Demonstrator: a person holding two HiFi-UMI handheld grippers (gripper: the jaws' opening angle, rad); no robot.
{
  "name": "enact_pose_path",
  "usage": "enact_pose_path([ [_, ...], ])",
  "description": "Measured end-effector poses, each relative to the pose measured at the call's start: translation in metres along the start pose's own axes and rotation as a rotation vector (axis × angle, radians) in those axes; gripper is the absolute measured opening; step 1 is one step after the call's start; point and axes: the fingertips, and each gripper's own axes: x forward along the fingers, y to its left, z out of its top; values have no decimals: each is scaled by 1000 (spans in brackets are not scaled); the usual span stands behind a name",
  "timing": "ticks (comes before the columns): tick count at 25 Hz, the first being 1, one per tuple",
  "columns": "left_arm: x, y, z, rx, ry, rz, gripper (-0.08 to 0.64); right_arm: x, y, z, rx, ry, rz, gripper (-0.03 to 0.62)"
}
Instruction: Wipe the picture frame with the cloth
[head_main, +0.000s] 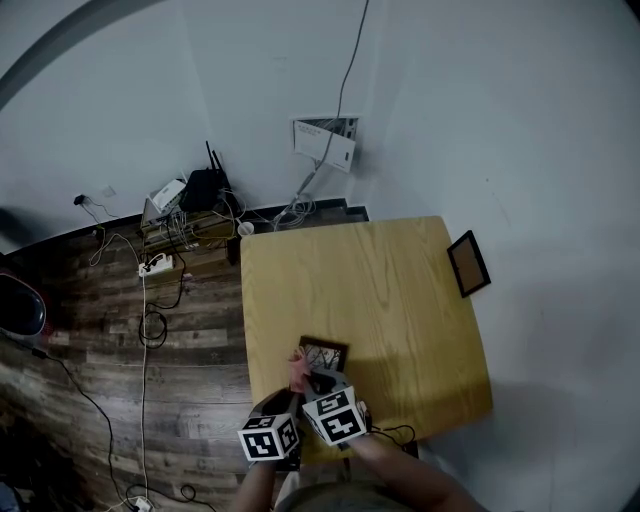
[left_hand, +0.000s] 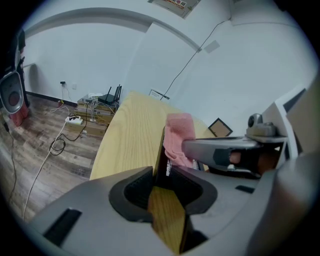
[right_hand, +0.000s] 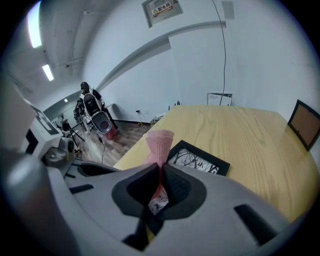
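A black picture frame (head_main: 323, 353) with a tree print lies near the table's front edge. My left gripper (left_hand: 162, 177) is shut on its near edge, so that view shows the picture frame (left_hand: 161, 150) edge-on between the jaws. A pink cloth (right_hand: 159, 142) is pinched in my shut right gripper (right_hand: 160, 175) and stands up in a fan over the left end of the picture frame (right_hand: 197, 159). In the head view the pink cloth (head_main: 297, 372) shows at the frame's near-left corner, with my left gripper (head_main: 296, 388) and right gripper (head_main: 322, 382) side by side behind it.
The wooden table (head_main: 400, 290) stands against a white wall. A second frame (head_main: 468, 263) with a brown face leans at the table's right edge. On the floor to the left are cables, a power strip (head_main: 155, 265) and a router (head_main: 205, 185).
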Motion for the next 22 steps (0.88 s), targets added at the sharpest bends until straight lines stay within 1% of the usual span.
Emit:
enact_pose_path([
  [6,0,0,-1,0,-1,1,106,2,8,-10,-16,59,12,15],
  [15,1,1,-1,-7,-3,6,106,1,4,-17,-52,93,3,15],
  [22,0,1,-1,-5,-6,7,106,-8,-8,-27,-47,103,-20,15],
])
